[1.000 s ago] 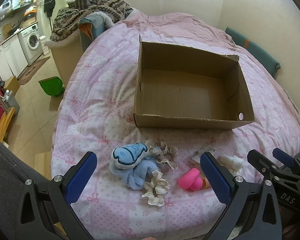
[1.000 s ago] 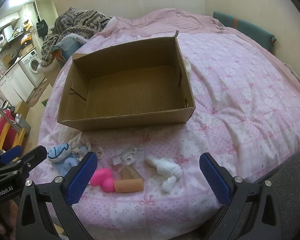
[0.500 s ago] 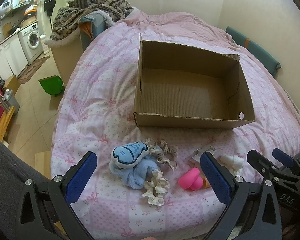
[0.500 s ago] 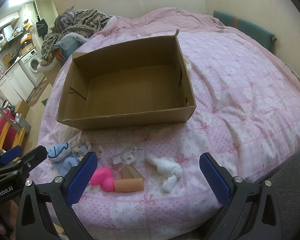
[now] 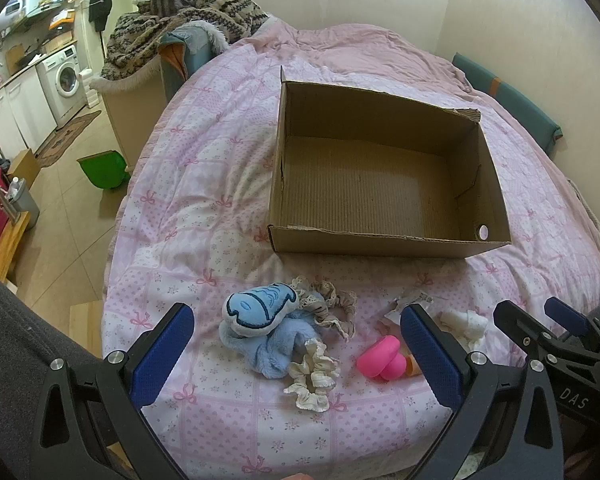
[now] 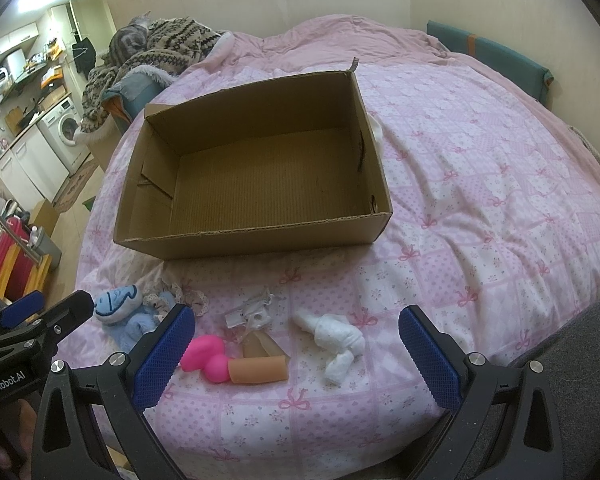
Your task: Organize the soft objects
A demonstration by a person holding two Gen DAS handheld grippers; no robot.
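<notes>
Both tools are spread wide and hold nothing. The left gripper (image 5: 298,346) hovers over the blue plush (image 5: 260,310) pile at the near edge of the bed (image 5: 188,184). The right gripper (image 6: 296,344) hovers over the pink toy (image 6: 204,358) and the white roll (image 6: 338,340).

The box (image 5: 384,246) sits on the bed beyond the items, open top, nothing inside. No item has gone in yet; judged as the very start of the task.

Item layout, left wrist view:
- Blue plush lies on top of a fluffy blue cloth (image 5: 272,346).
- Beige scrunchie (image 5: 332,304) touches the plush on its far side.
- Cream scrunchie (image 5: 312,378) touches the cloth on its near side.
- Pink toy sits apart to the right, end to end with a tan tube (image 6: 258,370).
- Crumpled wrapper (image 6: 250,312) lies just beyond the tan tube.

Risks from here:
- Plush, cloth and scrunchies overlap. A pinch on one may drag a neighbour, which could drop off before reaching the box.
- The bedding is soft. Pressing down could catch the cover between the fingers along with the item.
- The items are near the bed edge, so a nudge toward the person could push them off.
- The two tools are close together in the middle, so reaching for the pink toy with both could make them collide.
- The box is light; a knock on its near wall could shift it.
</notes>
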